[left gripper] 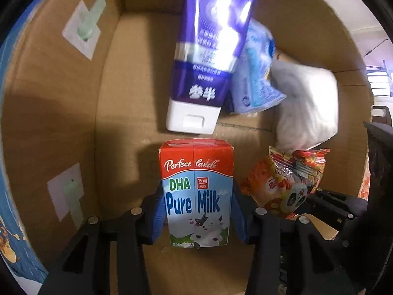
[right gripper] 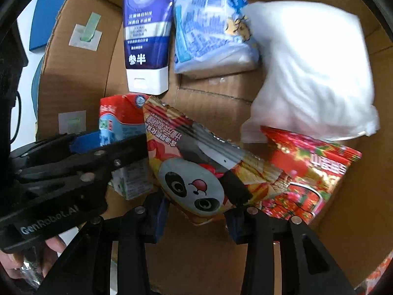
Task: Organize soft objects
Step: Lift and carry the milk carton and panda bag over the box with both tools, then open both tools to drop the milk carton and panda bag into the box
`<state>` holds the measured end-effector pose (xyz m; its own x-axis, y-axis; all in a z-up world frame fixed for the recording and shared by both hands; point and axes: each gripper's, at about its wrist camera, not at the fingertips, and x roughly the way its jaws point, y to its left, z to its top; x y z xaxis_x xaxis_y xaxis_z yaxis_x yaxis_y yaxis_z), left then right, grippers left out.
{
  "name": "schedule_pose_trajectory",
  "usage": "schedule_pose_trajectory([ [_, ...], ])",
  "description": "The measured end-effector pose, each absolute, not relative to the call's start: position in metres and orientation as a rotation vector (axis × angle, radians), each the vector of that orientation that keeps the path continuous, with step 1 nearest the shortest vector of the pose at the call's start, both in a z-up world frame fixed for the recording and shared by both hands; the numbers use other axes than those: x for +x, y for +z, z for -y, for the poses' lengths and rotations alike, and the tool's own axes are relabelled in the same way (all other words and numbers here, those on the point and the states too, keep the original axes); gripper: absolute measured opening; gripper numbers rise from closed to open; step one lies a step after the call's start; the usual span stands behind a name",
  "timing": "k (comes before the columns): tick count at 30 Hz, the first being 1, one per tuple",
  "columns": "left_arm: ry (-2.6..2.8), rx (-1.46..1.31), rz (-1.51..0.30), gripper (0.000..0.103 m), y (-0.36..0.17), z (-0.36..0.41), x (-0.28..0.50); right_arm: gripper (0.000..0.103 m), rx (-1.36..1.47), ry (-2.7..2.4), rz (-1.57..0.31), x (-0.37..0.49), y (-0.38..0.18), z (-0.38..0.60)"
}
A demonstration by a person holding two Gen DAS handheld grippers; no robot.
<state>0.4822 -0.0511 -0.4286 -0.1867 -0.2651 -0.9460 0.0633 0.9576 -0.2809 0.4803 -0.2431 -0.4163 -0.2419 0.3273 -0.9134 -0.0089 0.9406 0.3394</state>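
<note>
My left gripper [left gripper: 196,211] is shut on a red and blue Pure Milk carton [left gripper: 196,191], held upright inside a cardboard box [left gripper: 73,113]; the carton also shows in the right wrist view [right gripper: 122,132]. My right gripper [right gripper: 196,211] is shut on a panda snack bag [right gripper: 196,172], also inside the box and just right of the carton; the bag also shows in the left wrist view [left gripper: 285,184]. A purple toothpaste tube [left gripper: 208,56], a blue tissue pack [right gripper: 211,27], a white soft bag [right gripper: 312,68] and a red snack bag [right gripper: 309,172] lie on the box floor.
The box walls carry two white stickers with green tabs [left gripper: 83,29] on the left side. A blue surface [right gripper: 49,14] lies outside the box at the left. The person's hand [right gripper: 49,248] holds the left gripper.
</note>
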Motion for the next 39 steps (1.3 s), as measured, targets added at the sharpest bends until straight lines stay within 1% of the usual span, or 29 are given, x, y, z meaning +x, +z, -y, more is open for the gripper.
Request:
schedule_pose_trajectory([
  [6, -0.288, -0.166, -1.79, 0.044, -0.446, 0.043, 0.481, 0.042, 0.189, 0.331, -1.83, 0.486, -0.438, 0.234],
  [11, -0.29, -0.163, -1.795, 0.044, -0.446, 0.037, 0.482, 0.042, 0.189, 0.328, -1.851, 0.49, -0.45, 0.231],
  [18, -0.278, -0.153, -1.817, 0.044, -0.444, 0.042, 0.496, 0.043, 0.202, 0.325, -1.865, 0.487, -0.448, 0.236],
  [20, -0.276, -0.143, -1.827, 0.046, -0.448, 0.046, 0.497, 0.043, 0.203, 0.31, -1.868, 0.488, -0.45, 0.24],
  [24, -0.266, -0.127, -1.841, 0.046, -0.447, 0.047, 0.496, 0.044, 0.224, 0.297, -1.883, 0.492, -0.454, 0.248],
  [25, -0.256, -0.133, -1.844, 0.048, -0.446, 0.045, 0.496, 0.045, 0.226, 0.296, -1.888, 0.493, -0.455, 0.248],
  [27, -0.246, -0.146, -1.834, 0.048, -0.441, 0.043, 0.496, 0.052, 0.232, 0.288, -1.895, 0.496, -0.456, 0.252],
  [30, -0.231, -0.139, -1.812, 0.049, -0.428, 0.042, 0.5, 0.054, 0.235, 0.279, -1.883, 0.5, -0.451, 0.257],
  [31, -0.228, -0.138, -1.804, 0.052, -0.423, 0.042, 0.502, 0.056, 0.234, 0.276, -1.88, 0.5, -0.449, 0.259],
  [32, -0.224, -0.133, -1.794, 0.057, -0.418, 0.042, 0.503, 0.06, 0.234, 0.268, -1.874, 0.501, -0.446, 0.261],
  [33, -0.223, -0.127, -1.782, 0.057, -0.412, 0.042, 0.503, 0.066, 0.23, 0.262, -1.869, 0.5, -0.442, 0.264],
  [34, -0.221, -0.116, -1.769, 0.057, -0.406, 0.043, 0.504, 0.068, 0.222, 0.255, -1.865, 0.5, -0.439, 0.266],
  [36, -0.207, -0.078, -1.744, 0.058, -0.395, 0.044, 0.504, 0.069, 0.185, 0.231, -1.844, 0.499, -0.429, 0.269],
  [37, -0.208, -0.061, -1.722, 0.061, -0.387, 0.045, 0.504, 0.07, 0.17, 0.221, -1.837, 0.499, -0.426, 0.27],
  [38, -0.205, -0.051, -1.708, 0.065, -0.382, 0.047, 0.503, 0.076, 0.157, 0.208, -1.83, 0.497, -0.422, 0.271],
  [39, -0.203, -0.044, -1.694, 0.067, -0.378, 0.047, 0.502, 0.083, 0.148, 0.188, -1.819, 0.496, -0.415, 0.273],
])
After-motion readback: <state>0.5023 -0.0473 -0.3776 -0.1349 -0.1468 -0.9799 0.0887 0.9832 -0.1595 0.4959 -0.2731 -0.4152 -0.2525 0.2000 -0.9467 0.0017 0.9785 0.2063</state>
